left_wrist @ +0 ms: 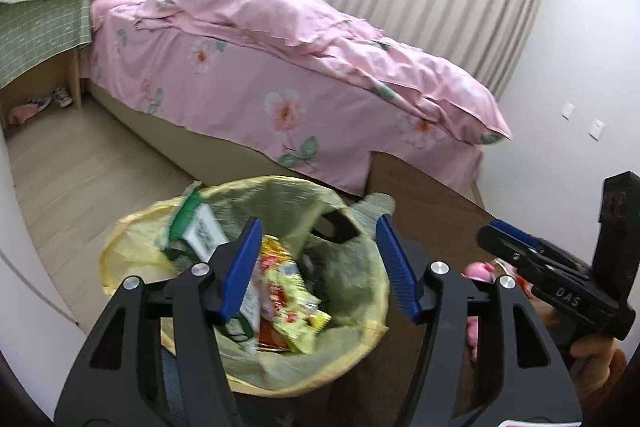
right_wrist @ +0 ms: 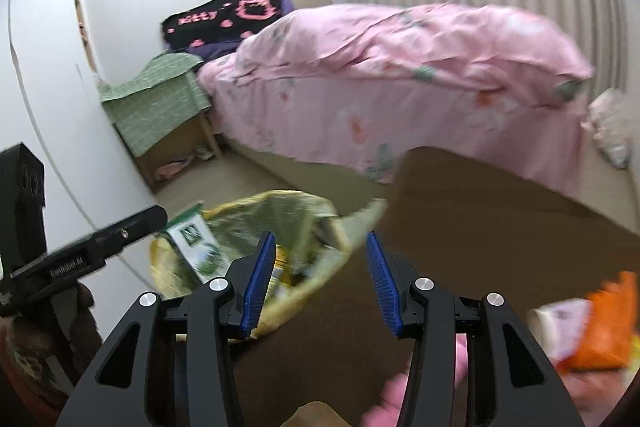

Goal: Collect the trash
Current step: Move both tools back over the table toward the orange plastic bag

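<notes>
A trash bin lined with a yellow bag point(left_wrist: 132, 251) stands by a brown table. It holds several wrappers point(left_wrist: 288, 303) and a green and white carton point(left_wrist: 200, 227). My left gripper point(left_wrist: 318, 267) is open and empty right above the bin's mouth. My right gripper point(right_wrist: 320, 277) is open and empty over the table's edge, just right of the bin point(right_wrist: 276, 207). The right gripper also shows in the left wrist view point(left_wrist: 504, 239). An orange wrapper point(right_wrist: 604, 327) and a whitish packet point(right_wrist: 560, 319) lie blurred on the table at the right.
The brown table point(right_wrist: 480, 227) fills the foreground. A bed with a pink floral duvet point(left_wrist: 304, 39) stands behind it. A nightstand under a green cloth point(left_wrist: 36, 27) is at the left wall. Pink items point(left_wrist: 478, 271) lie on the table's near side.
</notes>
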Demonstrator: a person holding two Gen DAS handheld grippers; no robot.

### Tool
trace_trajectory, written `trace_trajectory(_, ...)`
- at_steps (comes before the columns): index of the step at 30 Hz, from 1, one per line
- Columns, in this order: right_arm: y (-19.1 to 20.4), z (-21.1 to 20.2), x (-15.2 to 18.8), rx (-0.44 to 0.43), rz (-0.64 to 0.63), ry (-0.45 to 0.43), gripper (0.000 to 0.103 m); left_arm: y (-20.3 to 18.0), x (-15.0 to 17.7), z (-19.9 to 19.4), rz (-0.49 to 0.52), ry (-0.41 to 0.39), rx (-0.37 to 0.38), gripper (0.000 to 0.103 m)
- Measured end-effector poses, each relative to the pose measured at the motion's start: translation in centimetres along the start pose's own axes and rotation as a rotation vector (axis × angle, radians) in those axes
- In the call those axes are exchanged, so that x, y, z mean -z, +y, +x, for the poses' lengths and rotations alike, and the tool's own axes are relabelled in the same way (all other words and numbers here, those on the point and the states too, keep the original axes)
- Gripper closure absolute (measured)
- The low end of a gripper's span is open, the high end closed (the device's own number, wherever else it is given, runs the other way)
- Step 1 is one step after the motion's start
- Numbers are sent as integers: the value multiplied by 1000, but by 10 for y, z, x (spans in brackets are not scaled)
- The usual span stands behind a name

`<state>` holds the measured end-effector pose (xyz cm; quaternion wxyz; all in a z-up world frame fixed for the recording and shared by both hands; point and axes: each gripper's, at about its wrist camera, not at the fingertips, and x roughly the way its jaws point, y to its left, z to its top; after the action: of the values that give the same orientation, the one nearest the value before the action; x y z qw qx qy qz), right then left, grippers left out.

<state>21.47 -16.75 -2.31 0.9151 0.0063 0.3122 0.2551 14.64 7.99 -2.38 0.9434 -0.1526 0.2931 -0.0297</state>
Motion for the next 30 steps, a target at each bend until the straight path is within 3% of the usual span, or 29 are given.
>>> trace_trajectory(8,-68,-94,51,202,46,-49,55,-68,22,10,135,49,134,46)
trace_trajectory(18,-159,-204,120,467,198,-101,54,-183,65,16,402,130,403,44)
trace_trajectory(24,-184,-236,150,519,291,-150,54,-245,103,23,510,250,564,44)
trace_trajectory(26,-187,-240,157,511,316,-159,54,-271,122,27,591,268,583,44)
trace_trajectory(30,-184,-238,164,510,299,-143,54,-309,152,41,743,281,517,45)
